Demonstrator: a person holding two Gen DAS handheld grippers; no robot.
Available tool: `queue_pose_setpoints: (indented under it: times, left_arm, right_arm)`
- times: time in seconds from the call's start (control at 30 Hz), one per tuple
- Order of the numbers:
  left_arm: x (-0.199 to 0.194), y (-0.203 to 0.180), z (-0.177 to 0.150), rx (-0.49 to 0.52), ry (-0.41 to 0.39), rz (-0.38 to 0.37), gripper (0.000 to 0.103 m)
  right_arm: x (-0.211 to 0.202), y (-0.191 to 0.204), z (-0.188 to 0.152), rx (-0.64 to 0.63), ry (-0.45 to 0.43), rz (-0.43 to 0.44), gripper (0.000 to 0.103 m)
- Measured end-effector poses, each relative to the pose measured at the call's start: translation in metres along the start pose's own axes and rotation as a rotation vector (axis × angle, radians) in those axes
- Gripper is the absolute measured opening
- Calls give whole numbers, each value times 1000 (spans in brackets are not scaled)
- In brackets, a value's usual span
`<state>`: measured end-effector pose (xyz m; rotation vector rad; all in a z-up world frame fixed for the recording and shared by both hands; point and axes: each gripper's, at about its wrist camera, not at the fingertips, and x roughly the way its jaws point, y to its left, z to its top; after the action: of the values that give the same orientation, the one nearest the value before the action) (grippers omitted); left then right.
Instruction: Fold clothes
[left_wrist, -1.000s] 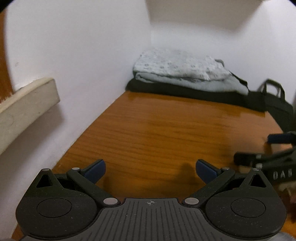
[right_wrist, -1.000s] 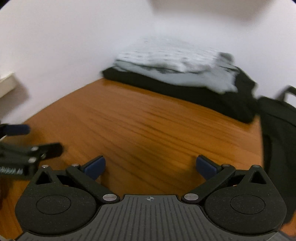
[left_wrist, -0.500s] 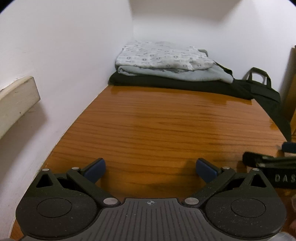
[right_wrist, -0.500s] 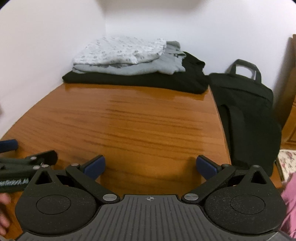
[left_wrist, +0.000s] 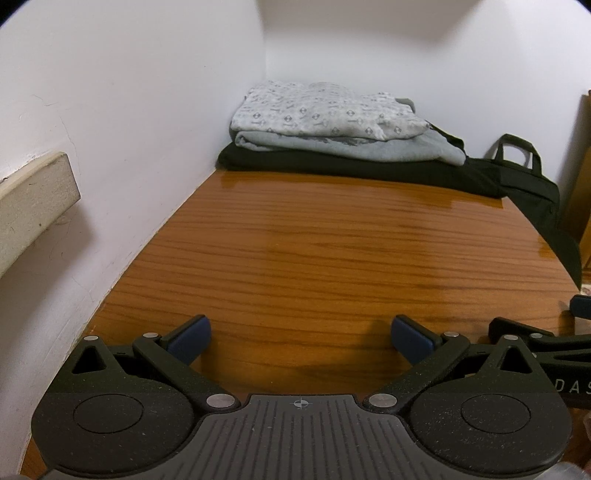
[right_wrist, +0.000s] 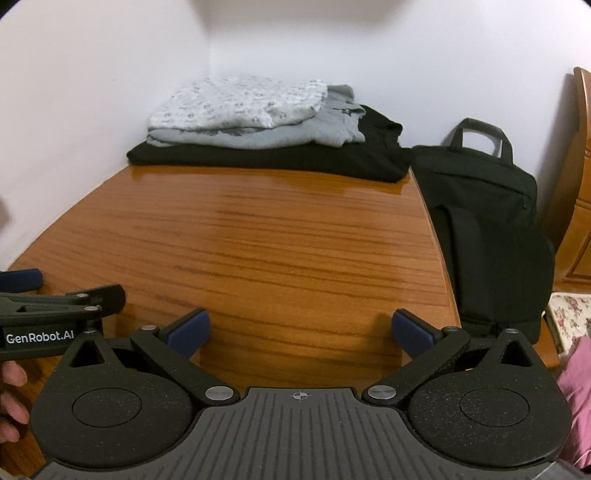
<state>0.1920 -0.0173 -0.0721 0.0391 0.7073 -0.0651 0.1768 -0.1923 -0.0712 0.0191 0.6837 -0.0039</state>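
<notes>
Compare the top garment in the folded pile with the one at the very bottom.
The patterned white garment is pale with small grey motifs; the black garment is plain and dark. The patterned white garment lies on top of a grey garment, while the black garment rests directly on the wooden table. The black garment spreads wider, its right edge showing beyond the patterned one. Both are folded flat in the same pile against the wall corner, untouched by either gripper.

A black bag (right_wrist: 487, 221) leans beside the wooden table (right_wrist: 258, 236).
</notes>
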Motion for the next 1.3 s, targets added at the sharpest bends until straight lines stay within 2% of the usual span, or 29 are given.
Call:
queue_pose_setpoints:
  times: [1.3]
  left_arm:
    - [-4,5,-5,19,-1,-20,103]
  right_arm:
    - [0,-1,0,3,0,2,103]
